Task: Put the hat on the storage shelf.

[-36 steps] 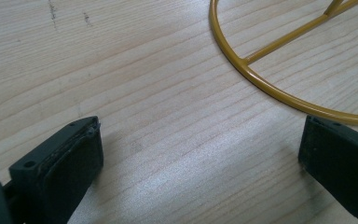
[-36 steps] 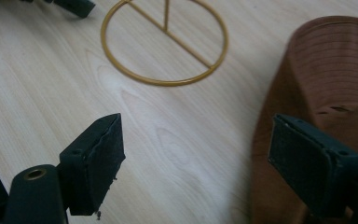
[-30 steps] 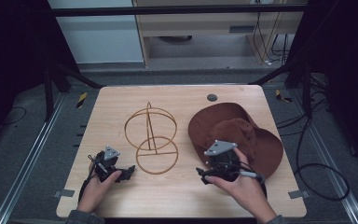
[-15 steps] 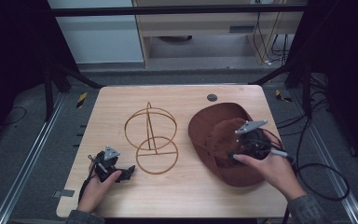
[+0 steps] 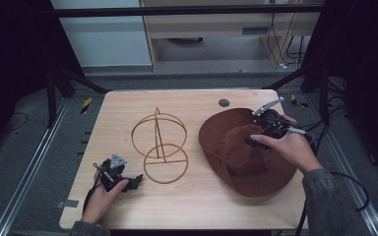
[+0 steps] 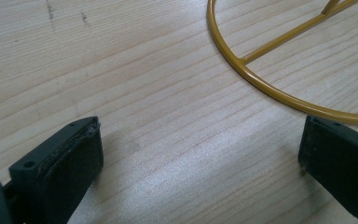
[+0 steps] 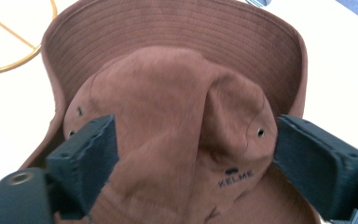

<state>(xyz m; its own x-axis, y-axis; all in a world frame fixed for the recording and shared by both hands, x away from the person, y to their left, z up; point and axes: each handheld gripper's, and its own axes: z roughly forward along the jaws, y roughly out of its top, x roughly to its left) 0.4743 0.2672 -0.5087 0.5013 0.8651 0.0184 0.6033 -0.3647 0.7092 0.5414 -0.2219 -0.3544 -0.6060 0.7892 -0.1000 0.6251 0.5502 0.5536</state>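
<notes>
Right gripper (image 5: pixel 257 136), jaws spread, straddles the crown of the floppy brown suede hat (image 5: pixel 248 155) at the desk's three o'clock, ready to pinch.

Hat (image 5: pixel 246 157) right of stand (image 5: pixel 159 142) (table (image 5: pixel 197 206))

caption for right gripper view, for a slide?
Open right gripper straddling the crown of a brown hat on the table.

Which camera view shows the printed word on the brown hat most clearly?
The right gripper view: the brown hat is close, and KELME is readable on its crown. The high view shows the whole hat small, lettering not legible. The left gripper view shows table and wire stand.
</notes>
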